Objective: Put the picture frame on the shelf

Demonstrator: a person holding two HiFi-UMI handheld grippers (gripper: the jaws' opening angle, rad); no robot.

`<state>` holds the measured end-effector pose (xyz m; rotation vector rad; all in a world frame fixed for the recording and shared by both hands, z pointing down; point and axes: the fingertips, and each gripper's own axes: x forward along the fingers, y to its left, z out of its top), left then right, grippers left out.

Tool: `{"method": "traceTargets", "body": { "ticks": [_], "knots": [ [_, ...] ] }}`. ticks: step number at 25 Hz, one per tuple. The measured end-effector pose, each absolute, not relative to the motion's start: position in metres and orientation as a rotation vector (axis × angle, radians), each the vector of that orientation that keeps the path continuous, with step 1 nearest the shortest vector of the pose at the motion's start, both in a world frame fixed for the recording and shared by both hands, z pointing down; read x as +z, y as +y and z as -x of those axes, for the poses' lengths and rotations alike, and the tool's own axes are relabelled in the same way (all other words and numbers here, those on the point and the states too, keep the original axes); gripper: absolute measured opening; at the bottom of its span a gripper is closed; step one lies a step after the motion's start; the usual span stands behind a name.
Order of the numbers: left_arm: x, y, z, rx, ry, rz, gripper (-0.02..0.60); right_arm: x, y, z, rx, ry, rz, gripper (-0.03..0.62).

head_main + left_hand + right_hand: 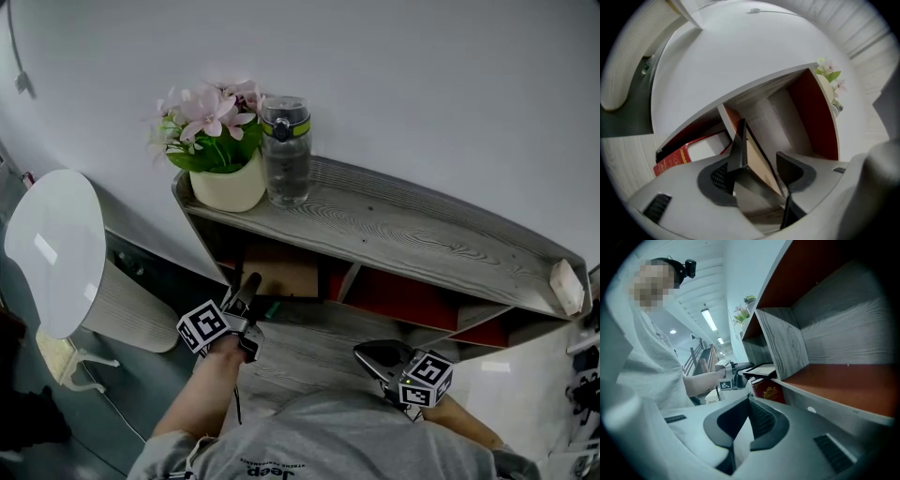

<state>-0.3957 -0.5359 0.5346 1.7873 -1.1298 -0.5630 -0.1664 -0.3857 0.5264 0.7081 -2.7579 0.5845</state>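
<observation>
One frame (281, 277), one bottle (285, 150), one plant (217, 131)

Head view: above, steeply down onto shelf (403, 234), fairly near. Left gripper view: close, rolled, into its lower bay (773, 124). Right gripper view: low, along shelf front; shares left gripper (740, 369) with head view.

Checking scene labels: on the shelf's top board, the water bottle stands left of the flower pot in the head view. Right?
No. The water bottle stands right of the flower pot, not left; the head view shows it. Both are on the shelf's top board.
</observation>
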Motion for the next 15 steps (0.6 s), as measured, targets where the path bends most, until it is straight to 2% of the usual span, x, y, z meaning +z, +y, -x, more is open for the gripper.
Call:
{"method": "traceTargets", "body": {
  "ticks": [3,15],
  "knots": [
    [0.537,-0.523,0.397,-0.497,-1.243,-1.867,0.276,0.526,-0.386,0.166,0.583,-2.757,-0.719,0.014],
    [0.536,-0.474,0.356,-0.121,-1.542,-2.266,0.262,0.527,-0.385,0.167,0.58,-2.752,-0.729,0.014]
  ]
}}
